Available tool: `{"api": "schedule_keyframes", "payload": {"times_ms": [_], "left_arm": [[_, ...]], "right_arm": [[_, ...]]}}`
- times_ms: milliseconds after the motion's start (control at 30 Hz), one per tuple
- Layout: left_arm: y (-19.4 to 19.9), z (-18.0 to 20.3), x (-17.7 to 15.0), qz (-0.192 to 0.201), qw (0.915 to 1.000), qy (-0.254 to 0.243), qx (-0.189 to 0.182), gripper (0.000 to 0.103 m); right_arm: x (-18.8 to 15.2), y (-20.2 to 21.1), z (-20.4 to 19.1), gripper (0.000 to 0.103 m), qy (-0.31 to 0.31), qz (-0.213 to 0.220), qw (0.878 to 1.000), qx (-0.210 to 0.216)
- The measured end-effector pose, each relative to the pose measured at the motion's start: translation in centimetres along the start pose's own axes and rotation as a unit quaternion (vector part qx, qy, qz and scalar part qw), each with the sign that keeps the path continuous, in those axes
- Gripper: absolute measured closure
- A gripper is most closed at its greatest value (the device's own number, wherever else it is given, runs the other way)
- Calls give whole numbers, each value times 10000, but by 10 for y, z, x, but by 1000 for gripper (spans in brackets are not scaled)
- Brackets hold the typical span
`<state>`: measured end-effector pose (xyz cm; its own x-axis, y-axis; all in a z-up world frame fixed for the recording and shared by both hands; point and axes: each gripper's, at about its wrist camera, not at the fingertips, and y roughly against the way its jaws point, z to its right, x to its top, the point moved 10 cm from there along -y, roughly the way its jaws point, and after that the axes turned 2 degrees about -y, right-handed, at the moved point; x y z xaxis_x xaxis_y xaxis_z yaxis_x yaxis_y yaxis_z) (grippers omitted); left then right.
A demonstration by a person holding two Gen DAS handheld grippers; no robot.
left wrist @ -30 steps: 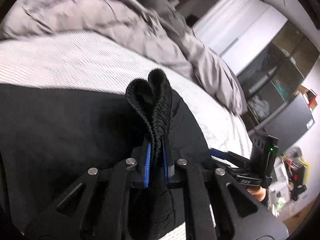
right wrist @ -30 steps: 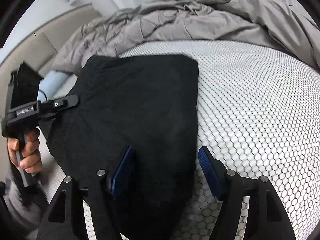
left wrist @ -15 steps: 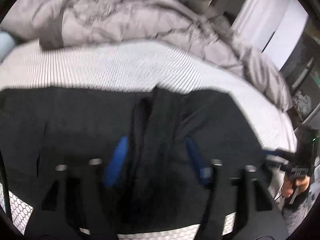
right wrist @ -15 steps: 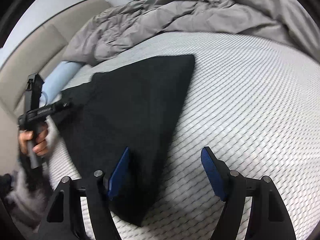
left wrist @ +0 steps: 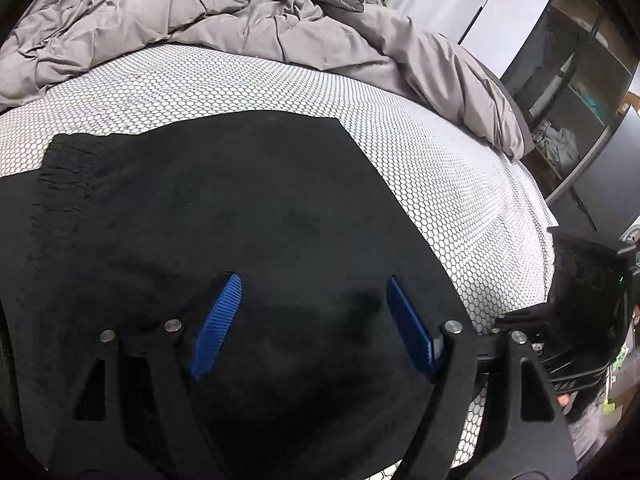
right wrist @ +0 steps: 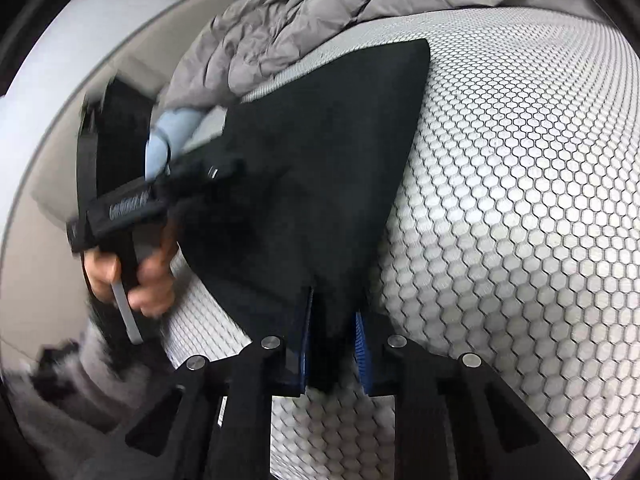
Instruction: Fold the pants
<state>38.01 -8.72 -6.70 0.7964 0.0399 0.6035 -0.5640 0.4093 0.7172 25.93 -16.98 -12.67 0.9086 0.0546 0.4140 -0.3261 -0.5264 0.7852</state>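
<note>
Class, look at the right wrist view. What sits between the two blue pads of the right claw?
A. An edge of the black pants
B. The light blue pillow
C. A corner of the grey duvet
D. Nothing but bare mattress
A: the right claw is closing with an edge of the black pants bunched between its pads.

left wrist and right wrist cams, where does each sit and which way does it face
Left wrist: on the left gripper, looking down over the flat black pants on the white honeycomb-mesh mattress toward the rumpled grey duvet; its jaws are opening over the fabric.
Right wrist: on the right gripper, looking along the pants' edge; its jaws are closing with a pants corner between them; the left hand shows.
Shared: pants, mattress, duvet, and each view shows the other gripper.
</note>
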Motion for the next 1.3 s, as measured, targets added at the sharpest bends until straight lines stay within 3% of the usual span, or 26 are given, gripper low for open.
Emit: {"api": "schedule_keyframes", "payload": {"times_ms": [67, 167, 267, 367, 500, 700, 933, 1033, 1133, 1200, 1300], "left_arm": [[7, 4, -4, 73, 10000, -61, 11, 30], [14, 35, -13, 195, 9981, -582, -108, 30], [-13, 81, -46, -339, 9902, -1336, -223, 30], [-36, 96, -69, -534, 9763, -2060, 390, 25], [-40, 102, -73, -618, 9756, -2066, 418, 24], [-37, 100, -79, -703, 9748, -2083, 385, 24], [-38, 100, -83, -721, 9744, -2100, 340, 24], [-34, 101, -81, -682, 9762, -2050, 206, 22], [-26, 101, -76, -623, 9797, -1904, -1, 22], [-14, 101, -70, -592, 9822, -1775, -177, 22], [10, 89, -55, -295, 9863, -1609, -217, 22]], "right_arm": [[0, 11, -1, 77, 12, 14, 9999, 145], [21, 43, 8, 56, -207, 662, 9975, 150], [37, 42, 12, 56, -474, 837, 9950, 258], [45, 21, 15, 56, -521, 647, 9965, 78], [55, -10, 26, 57, -652, 316, 9973, -104], [127, -47, 40, 80, -854, 498, 9949, -204], [222, -78, 82, 82, -1233, 760, 9888, -365], [246, -83, 91, 81, -1332, 774, 9867, -518], [238, -65, 83, 72, -1466, 854, 9843, -483], [210, -42, 76, 60, -1634, 978, 9814, -249], [149, -22, 64, 61, -1716, 877, 9812, -80]]}}
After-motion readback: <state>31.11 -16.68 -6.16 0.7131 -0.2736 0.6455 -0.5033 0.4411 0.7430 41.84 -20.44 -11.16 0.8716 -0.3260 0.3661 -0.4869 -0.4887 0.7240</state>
